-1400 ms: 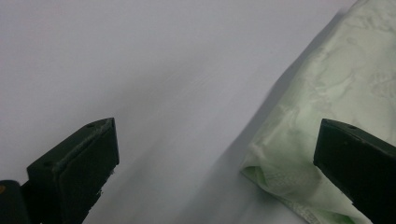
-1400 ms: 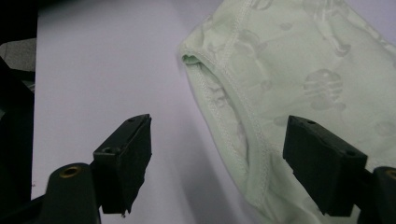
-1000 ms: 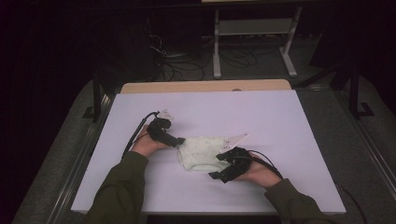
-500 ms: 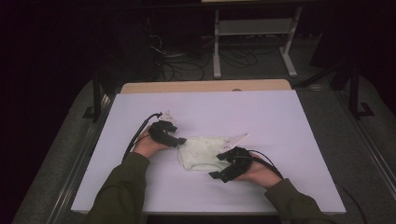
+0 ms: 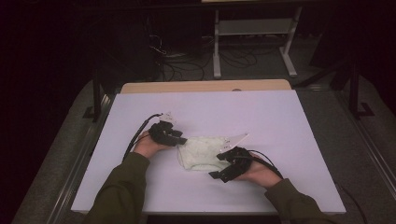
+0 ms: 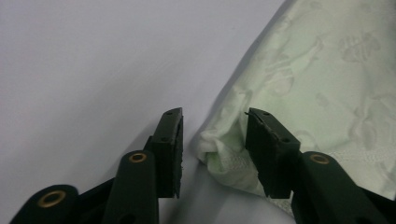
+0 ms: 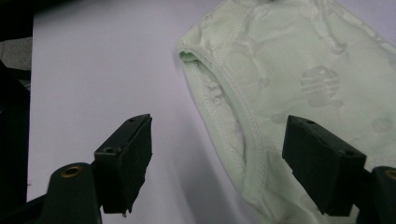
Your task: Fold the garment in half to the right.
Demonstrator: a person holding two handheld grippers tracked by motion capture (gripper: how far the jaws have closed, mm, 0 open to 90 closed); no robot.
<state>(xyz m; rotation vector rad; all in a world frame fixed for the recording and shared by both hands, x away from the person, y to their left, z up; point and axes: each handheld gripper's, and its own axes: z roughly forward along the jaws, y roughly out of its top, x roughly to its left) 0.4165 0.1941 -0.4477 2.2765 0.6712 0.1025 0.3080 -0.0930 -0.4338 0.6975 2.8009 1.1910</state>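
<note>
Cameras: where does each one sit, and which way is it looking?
High view: above the table, looking forward and down; both forearms, left gripper and right gripper show.
Left gripper view: on that gripper, looking along its jaws at the pale green cloth; a corner lies between them.
Right gripper view: on that gripper, jaws wide over a stitched hem.
All three share the cloth.
</note>
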